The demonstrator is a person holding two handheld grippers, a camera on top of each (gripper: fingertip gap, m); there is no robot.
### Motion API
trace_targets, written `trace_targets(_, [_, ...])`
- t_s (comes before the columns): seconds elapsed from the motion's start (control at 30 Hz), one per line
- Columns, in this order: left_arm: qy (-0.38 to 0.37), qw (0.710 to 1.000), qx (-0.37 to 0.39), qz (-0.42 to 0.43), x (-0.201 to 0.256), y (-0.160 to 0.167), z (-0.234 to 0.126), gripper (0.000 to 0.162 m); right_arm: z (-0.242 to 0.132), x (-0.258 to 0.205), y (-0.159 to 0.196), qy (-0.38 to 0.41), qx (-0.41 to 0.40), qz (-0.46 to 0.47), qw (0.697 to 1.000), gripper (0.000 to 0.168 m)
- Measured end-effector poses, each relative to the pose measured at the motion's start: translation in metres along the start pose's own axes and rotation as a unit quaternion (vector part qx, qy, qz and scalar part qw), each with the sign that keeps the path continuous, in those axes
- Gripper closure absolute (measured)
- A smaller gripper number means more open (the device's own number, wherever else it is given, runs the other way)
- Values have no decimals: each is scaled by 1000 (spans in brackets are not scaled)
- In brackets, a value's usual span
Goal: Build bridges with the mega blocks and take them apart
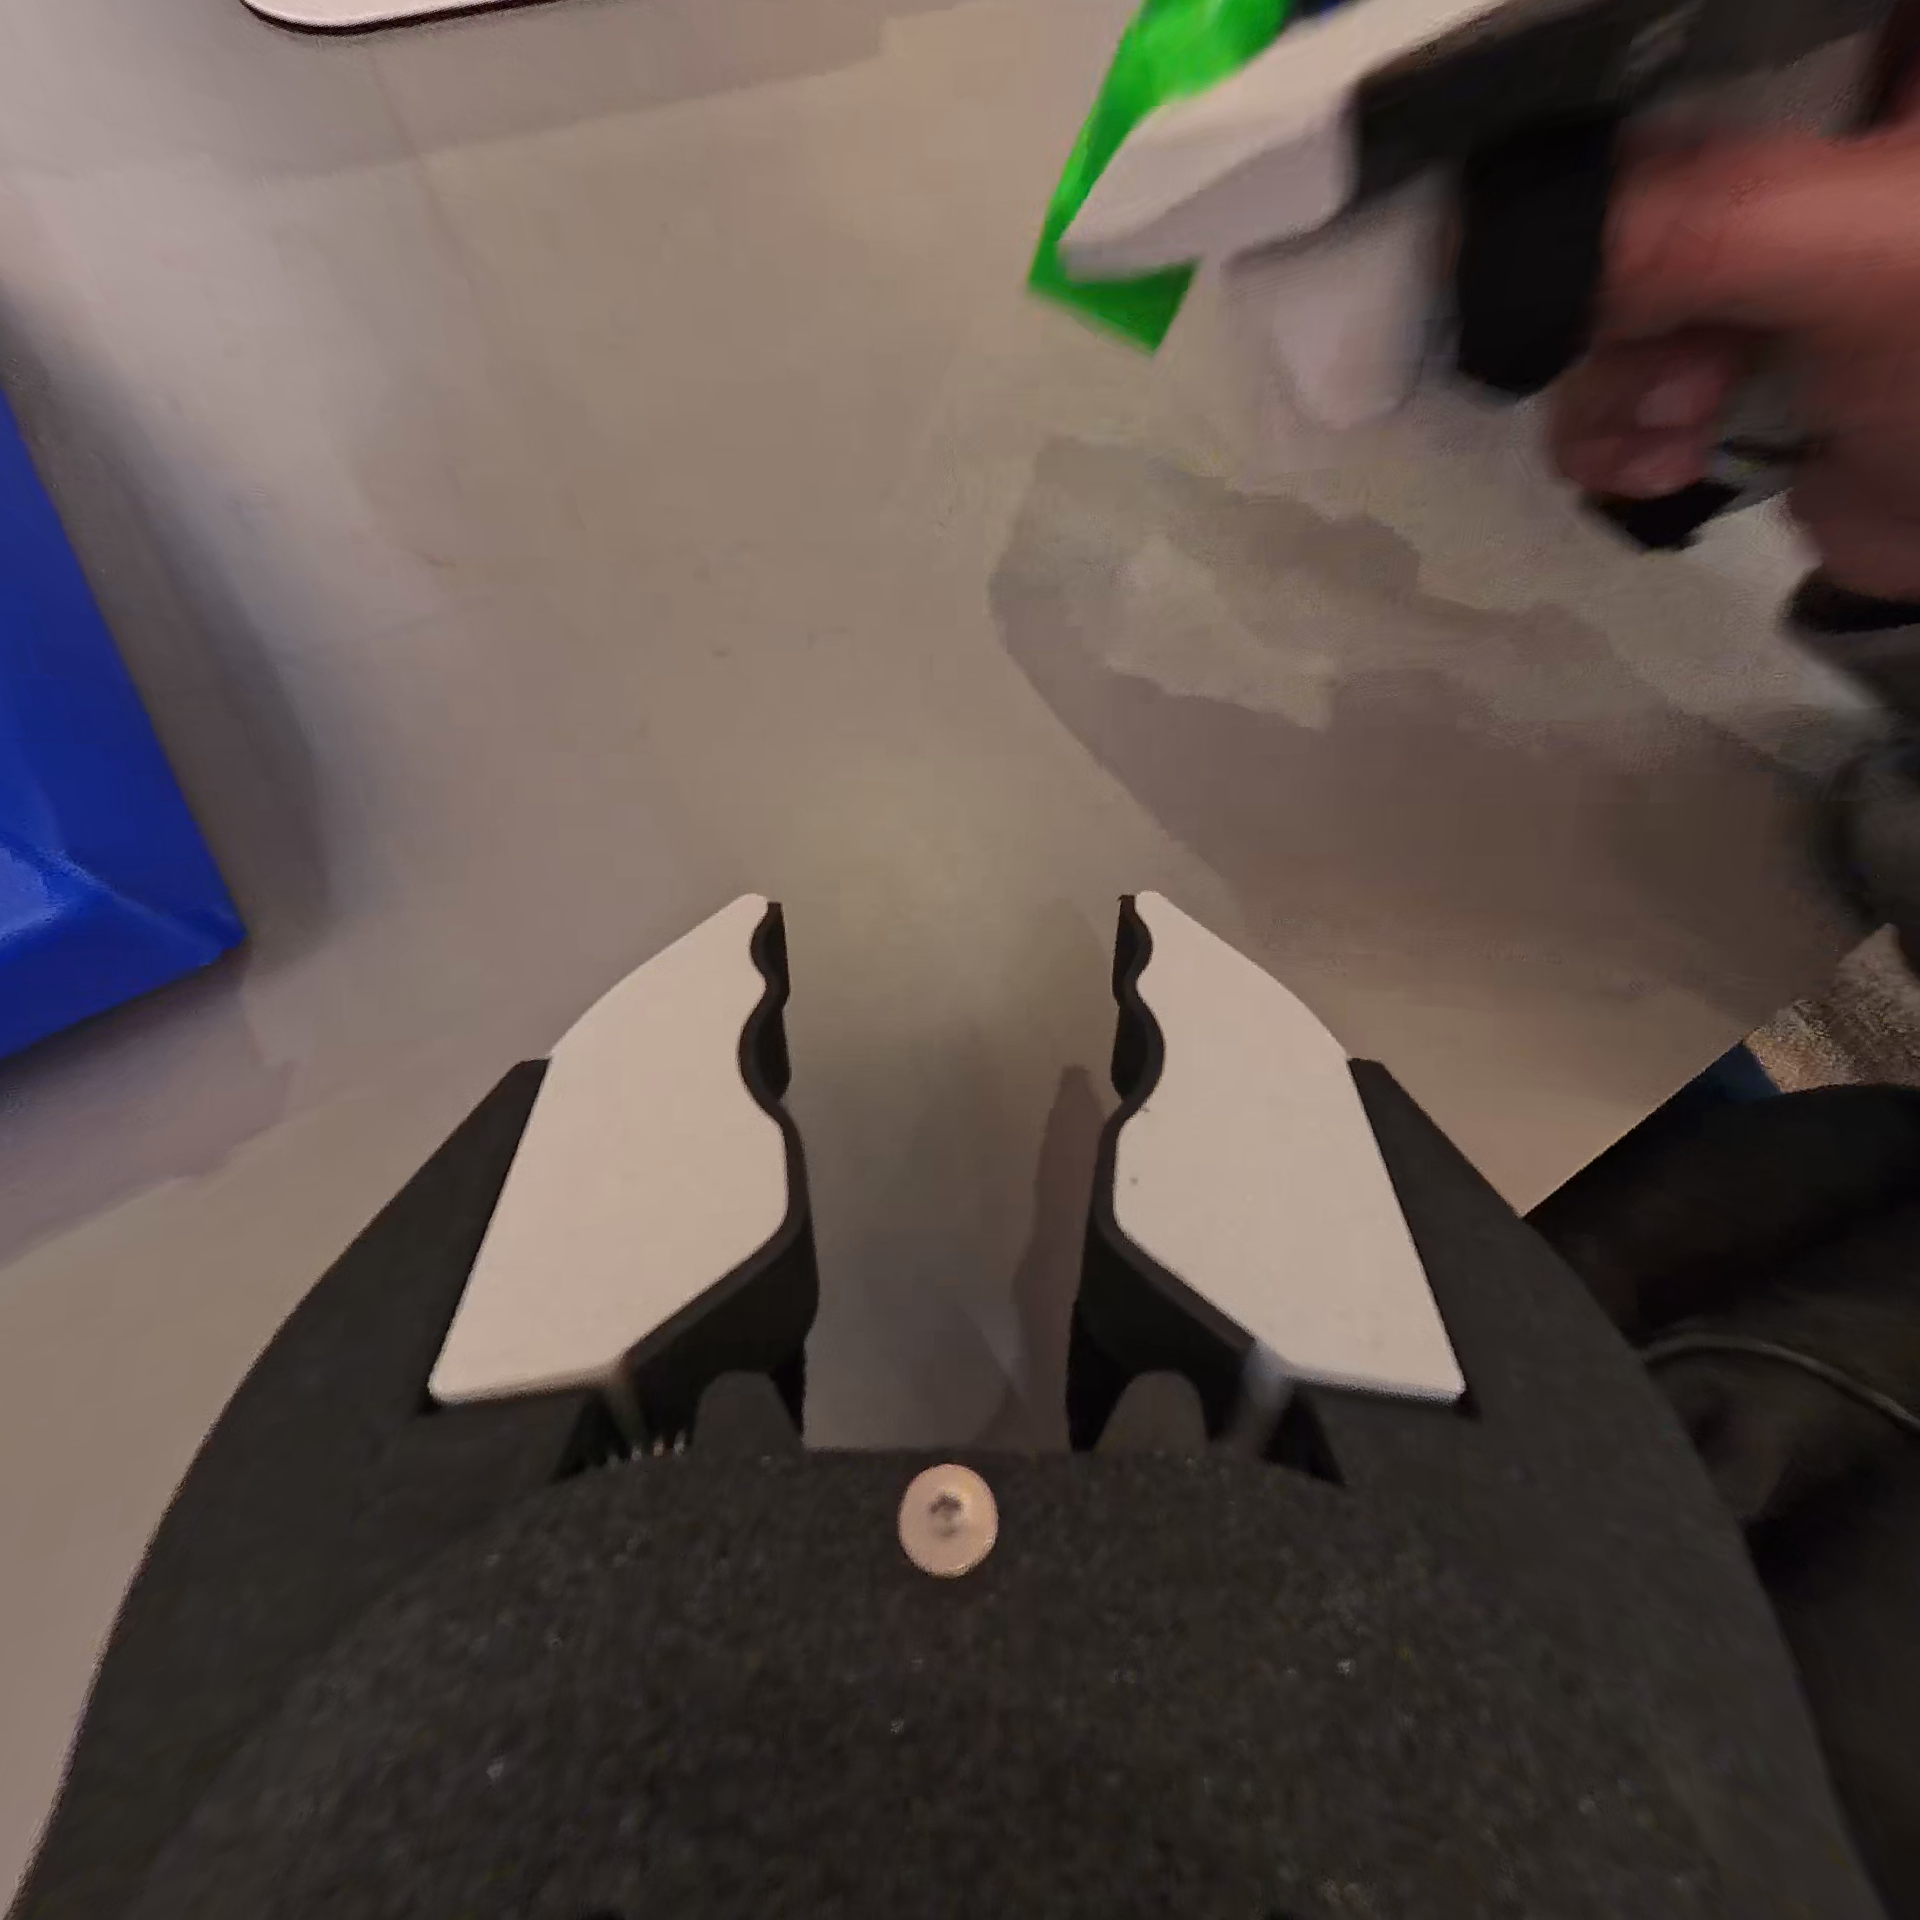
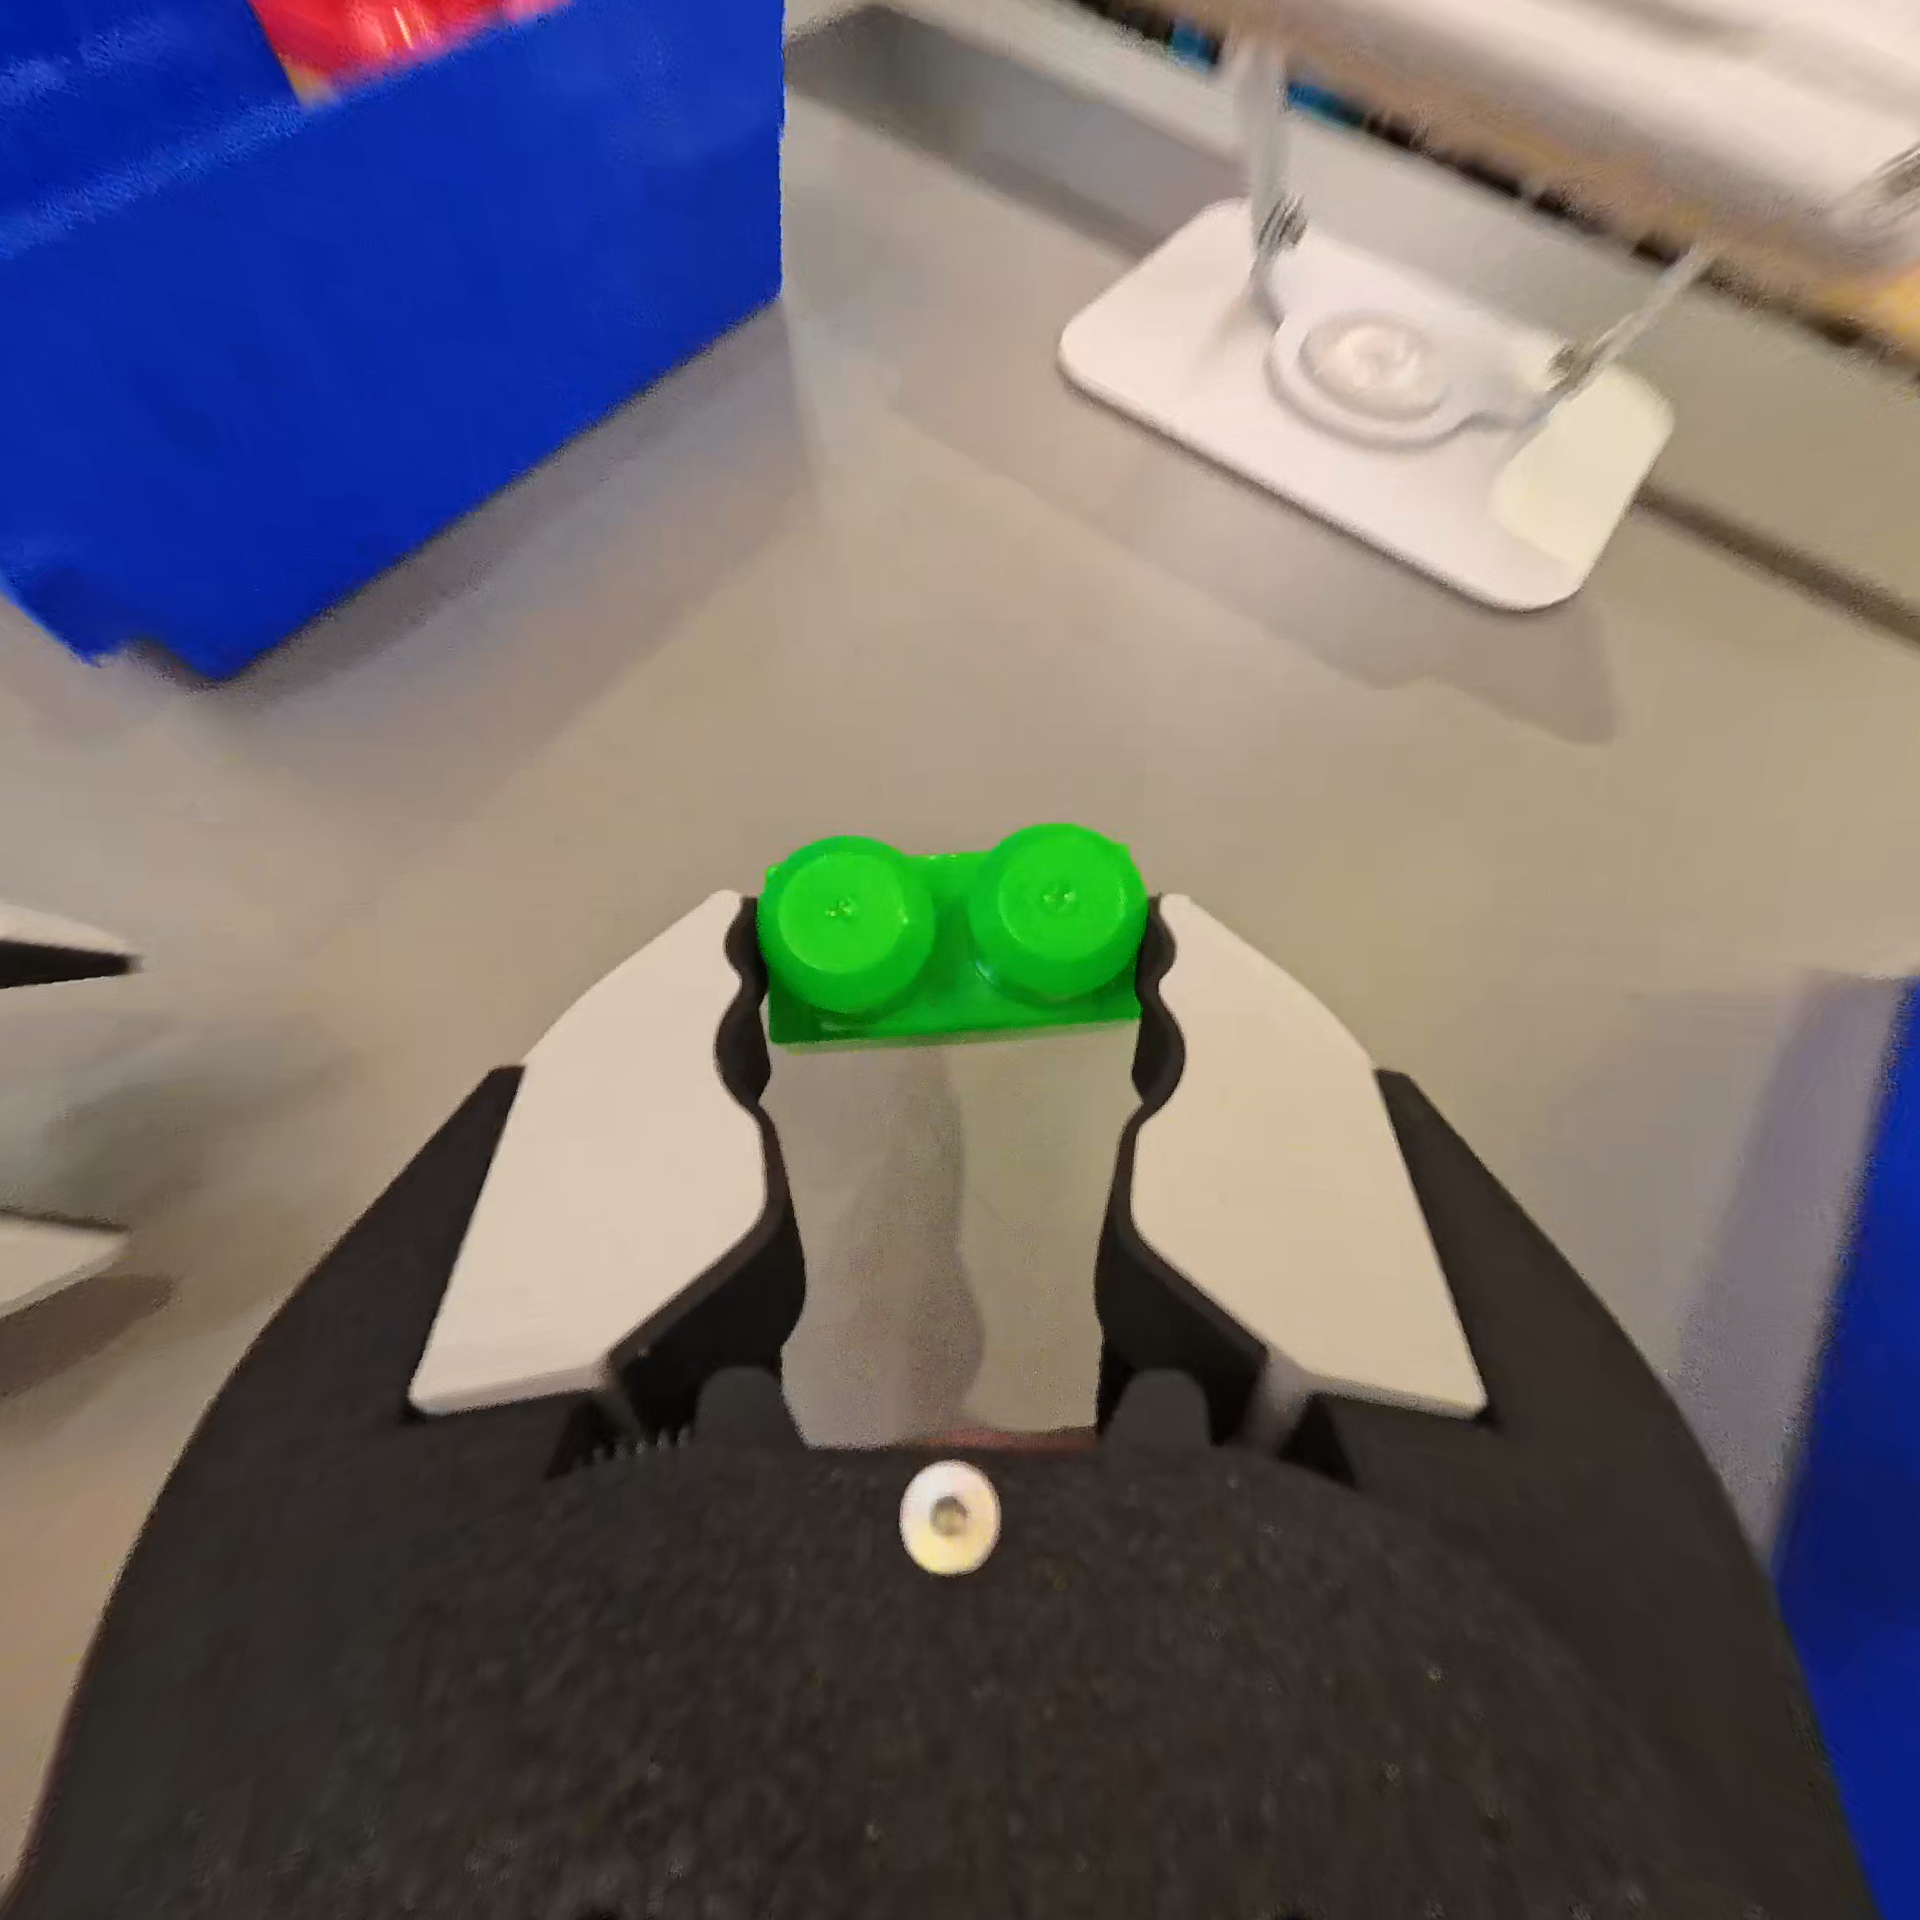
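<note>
The left wrist camera is sitting directly behind the left gripper [image 1: 951,914] and is looking forward and steeply down along its two white fingers onto the smooth grey table [image 1: 644,540], from close above it. The right wrist camera is looking along the right gripper [image 2: 951,925] at a shallower angle, facing the far edge of the table, where a flat white stand base [image 2: 1361,416] is resting. Both views are sharing the grey tabletop, the blue plastic bin [image 1: 73,790] [image 2: 364,312] and the bright green two-stud plastic block [image 1: 1127,177] [image 2: 951,935]; the left view is also catching the right gripper at its upper right.
</note>
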State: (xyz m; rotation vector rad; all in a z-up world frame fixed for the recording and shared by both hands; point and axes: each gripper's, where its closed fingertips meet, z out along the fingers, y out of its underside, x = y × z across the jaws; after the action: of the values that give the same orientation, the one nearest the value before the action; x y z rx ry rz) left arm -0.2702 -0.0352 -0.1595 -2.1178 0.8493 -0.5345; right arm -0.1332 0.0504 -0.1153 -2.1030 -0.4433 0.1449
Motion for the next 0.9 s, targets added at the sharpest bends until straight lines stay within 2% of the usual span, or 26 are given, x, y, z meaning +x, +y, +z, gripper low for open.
trace_targets(0.1, [4,1000,-11,11,5,4,5,102,-71,25,-25,32,58,-9,998,99])
trace_targets(0.2, [14,1000,-24,15,11,9,10,102,-149,88,-34,121,81,-14,989,99])
trace_targets(0.27, [20,999,-32,19,15,11,13,102,-190,139,-19,171,54,11,984,99])
trace_targets(0.33, [26,999,-36,25,19,11,15,102,-215,187,12,206,-3,54,977,99])
trace_targets(0.43, [33,998,-40,34,26,10,18,102,-217,235,78,220,-127,110,961,99])
trace_targets(0.57, [41,997,-48,46,34,10,22,101,-177,246,135,160,-230,201,939,99])
trace_targets(0.73, [46,996,-54,59,40,12,23,101,-154,260,170,141,-341,229,901,99])
trace_targets(0.87, [50,995,-59,58,39,17,22,100,-147,267,191,150,-395,236,875,98])
trace_targets(0.9, [49,995,-61,56,37,19,22,100,-147,268,192,154,-392,234,876,92])
